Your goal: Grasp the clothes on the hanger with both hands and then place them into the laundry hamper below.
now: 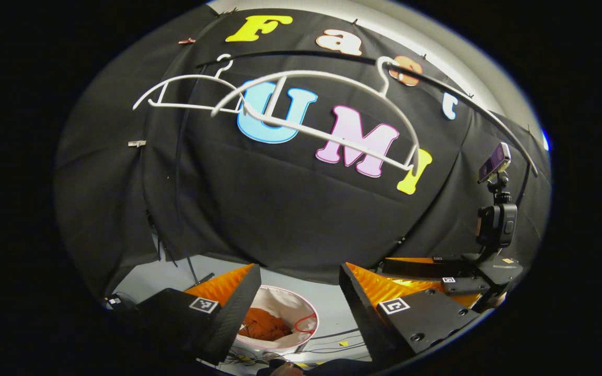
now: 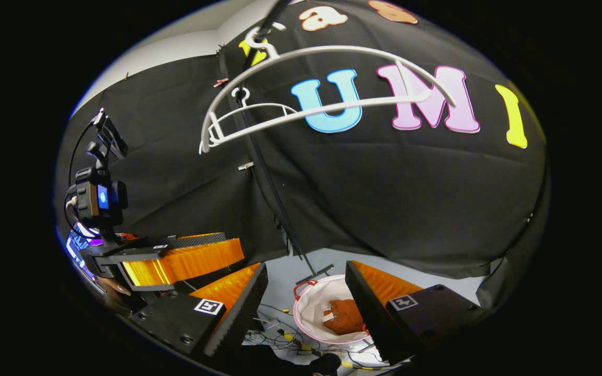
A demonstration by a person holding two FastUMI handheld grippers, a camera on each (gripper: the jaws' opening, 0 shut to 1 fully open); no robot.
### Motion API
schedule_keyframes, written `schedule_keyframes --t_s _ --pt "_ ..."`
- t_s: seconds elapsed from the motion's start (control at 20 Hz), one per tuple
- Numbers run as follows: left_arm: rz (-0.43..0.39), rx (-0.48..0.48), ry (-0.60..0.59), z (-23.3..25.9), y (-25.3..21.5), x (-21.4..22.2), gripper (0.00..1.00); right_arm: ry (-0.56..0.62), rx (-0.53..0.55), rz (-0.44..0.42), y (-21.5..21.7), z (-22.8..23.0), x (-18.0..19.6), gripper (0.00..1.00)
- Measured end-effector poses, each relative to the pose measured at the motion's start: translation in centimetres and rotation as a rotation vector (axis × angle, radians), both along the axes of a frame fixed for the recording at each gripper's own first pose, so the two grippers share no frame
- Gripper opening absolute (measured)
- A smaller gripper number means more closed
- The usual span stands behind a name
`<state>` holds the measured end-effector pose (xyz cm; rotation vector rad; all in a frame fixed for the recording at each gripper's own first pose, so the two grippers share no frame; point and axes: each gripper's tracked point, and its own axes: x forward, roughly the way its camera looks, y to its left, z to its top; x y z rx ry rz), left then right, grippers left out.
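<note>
Evidently, the garment was already in the hamper and the job looked all but finished.

An orange crumpled piece of clothing (image 1: 265, 325) lay inside the round white fabric laundry hamper with a pink rim (image 1: 301, 305) on the floor below, and two bare white plastic hangers (image 1: 327, 112) hung from the dark rail (image 1: 301, 54) against the black cloth wall. The left gripper (image 1: 298, 297) was held above the hamper with its jaws spread wide and nothing between them; the right gripper (image 2: 306, 300) hovered likewise, open and empty, with the clothing (image 2: 345, 317) showing between its fingers. By my judgement nothing remained but to draw back.
</note>
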<state>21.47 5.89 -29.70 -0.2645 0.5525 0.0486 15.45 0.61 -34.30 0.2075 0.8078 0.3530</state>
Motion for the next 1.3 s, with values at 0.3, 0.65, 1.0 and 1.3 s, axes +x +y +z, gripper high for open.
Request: schedule_keyframes --t_s 0.3,0.65,1.0,1.3 --pt "-0.067 0.092 -0.183 7.9 -0.7 -4.8 0.96 -0.176 -0.021 -0.059 1.5 7.8 -3.9 1.0" --pt "-0.175 0.145 -0.326 14.5 -3.0 -11.7 0.92 -0.415 -0.135 -0.19 -0.2 16.3 -9.5 0.98" --pt "-0.217 0.16 -0.416 18.6 -4.5 -17.4 0.95 -0.571 -0.189 -0.243 0.7 22.4 -13.6 1.0" --pt "-0.242 0.168 -0.468 21.1 -5.5 -19.7 0.95 -0.617 -0.206 -0.27 0.6 25.2 -16.4 0.93"
